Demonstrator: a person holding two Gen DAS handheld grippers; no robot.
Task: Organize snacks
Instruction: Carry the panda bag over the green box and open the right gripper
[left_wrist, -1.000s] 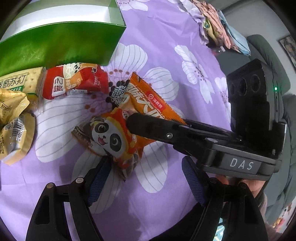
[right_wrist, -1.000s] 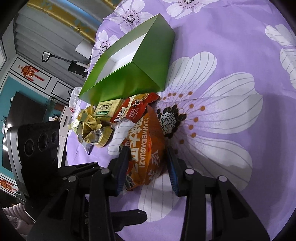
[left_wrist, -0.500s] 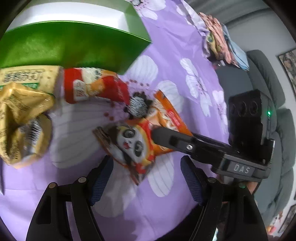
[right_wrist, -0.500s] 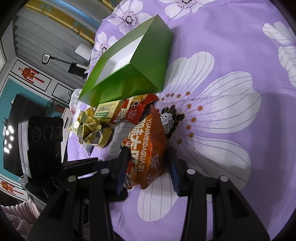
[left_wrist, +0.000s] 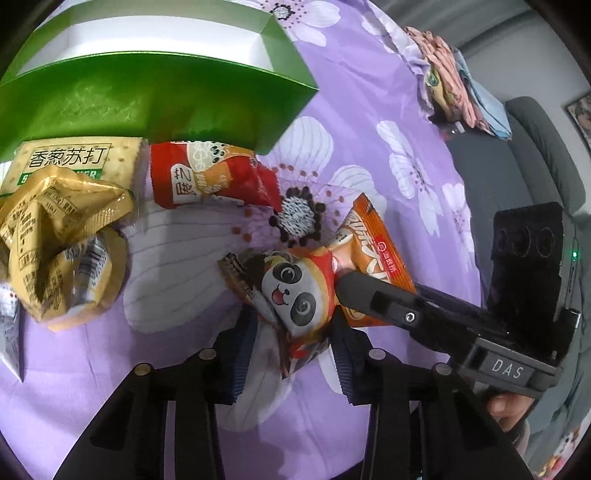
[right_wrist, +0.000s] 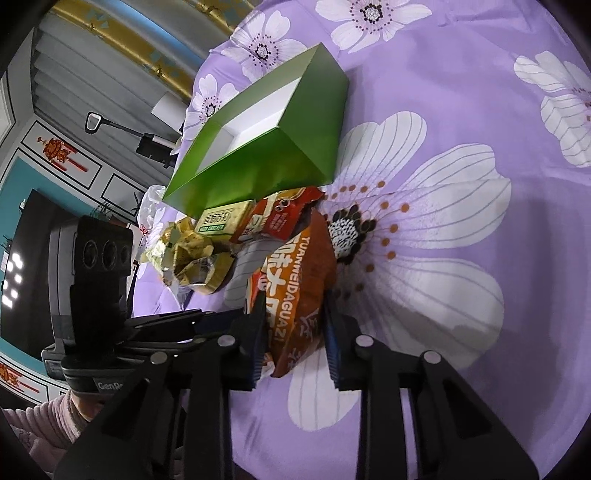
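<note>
Both grippers are working on one orange sunflower-seed packet (left_wrist: 295, 295) with a panda face printed on it, lying on the purple flowered cloth (left_wrist: 369, 110) just in front of the open green box (left_wrist: 147, 99).

The left gripper (left_wrist: 291, 343) is closing its jaws around the panda end of the packet; the blue pads are sitting against the crumpled foil on both sides, so it is grasping that end. The right gripper (right_wrist: 295, 328) is also closing, its pads pressing on the sides of the packet's other end (right_wrist: 299, 288), where the lettering YUANWEIDAGUAZI is running lengthwise between them. In the left wrist view one black finger of the right gripper (left_wrist: 369, 299) is lying across the packet beside the panda.

The left wrist view alone is showing the panda face, a pile of folded fabrics (left_wrist: 450, 74) at the far edge of the cloth, and grey cushions beyond. It is also giving the clearest look at the other snacks: a red packet (left_wrist: 210, 177) touching the box corner, a cracker packet (left_wrist: 74, 162) against the box wall, and crumpled gold wrappers (left_wrist: 59, 236) next to it.

The right wrist view alone is showing the box's white interior from the side, the room wall with a dark screen, and a pink fleecy sleeve (right_wrist: 44, 421) behind the left gripper.
</note>
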